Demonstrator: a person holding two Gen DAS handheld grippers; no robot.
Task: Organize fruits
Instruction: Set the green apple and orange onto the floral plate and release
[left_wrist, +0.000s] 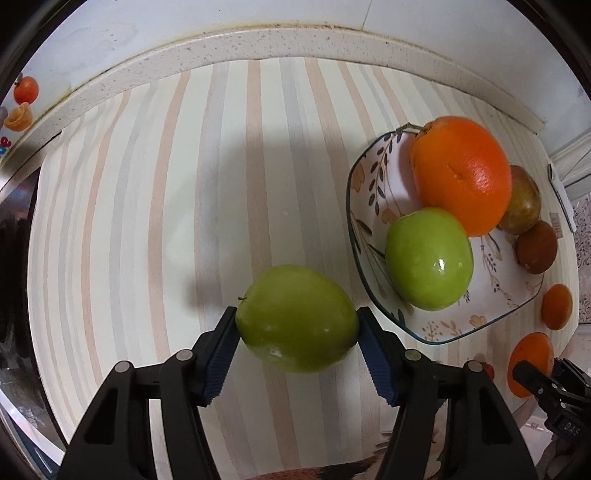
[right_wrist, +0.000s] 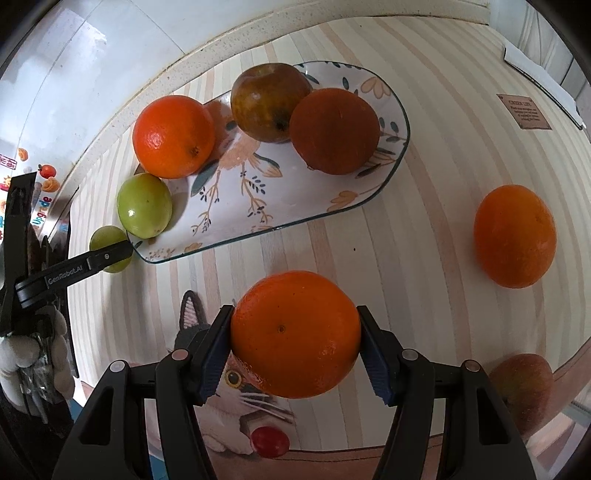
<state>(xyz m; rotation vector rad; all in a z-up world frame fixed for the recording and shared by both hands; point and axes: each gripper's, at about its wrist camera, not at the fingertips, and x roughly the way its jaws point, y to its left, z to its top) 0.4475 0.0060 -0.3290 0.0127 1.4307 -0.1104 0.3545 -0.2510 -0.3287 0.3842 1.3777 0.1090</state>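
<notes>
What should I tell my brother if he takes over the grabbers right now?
Left gripper: shut on a green apple, just off the plate's rim.
Right gripper: shut on an orange, above the striped mat, near side of the plate.
Done: the plate holds another green apple, a bright orange, a brownish apple and a dark orange fruit.
Left: put down both held fruits, then fetch the loose orange on the mat and the reddish fruit at the near right edge.
</notes>
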